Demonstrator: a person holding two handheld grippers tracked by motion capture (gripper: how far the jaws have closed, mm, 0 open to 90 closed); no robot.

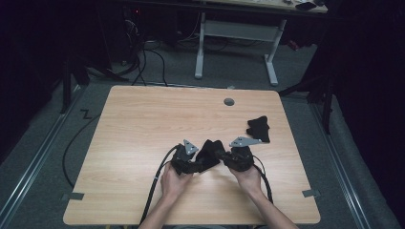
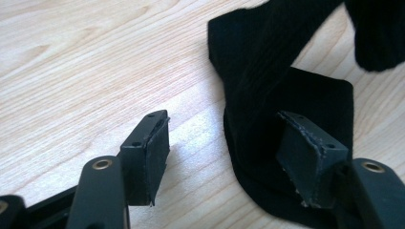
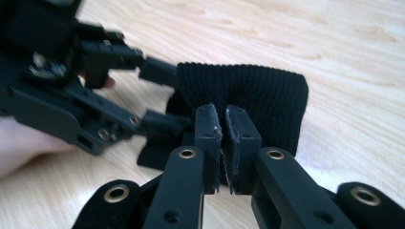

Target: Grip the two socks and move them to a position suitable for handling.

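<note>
From the high view the black knitted sock [image 1: 208, 151] is hard to read: dark cloth against two dark tools, so I cannot trace its outline there, and my hands cover the rear of both tools. It lies near the front edge of the pale wooden counter [image 1: 143, 124], about midway along it, between the two tools. My right gripper [image 3: 224, 125] is pinched nearly closed on the ribbed edge of the sock, its pads pressing the fabric from both sides. In its view the lower part of the sock is hidden behind the jaws. My left gripper [image 2: 229, 152] stands wide; one pad sits over bare wood, the other lies against the sock without squeezing it. A second black knitted sock [image 1: 258, 129], bunched up, rests apart near the right edge of the counter.
</note>
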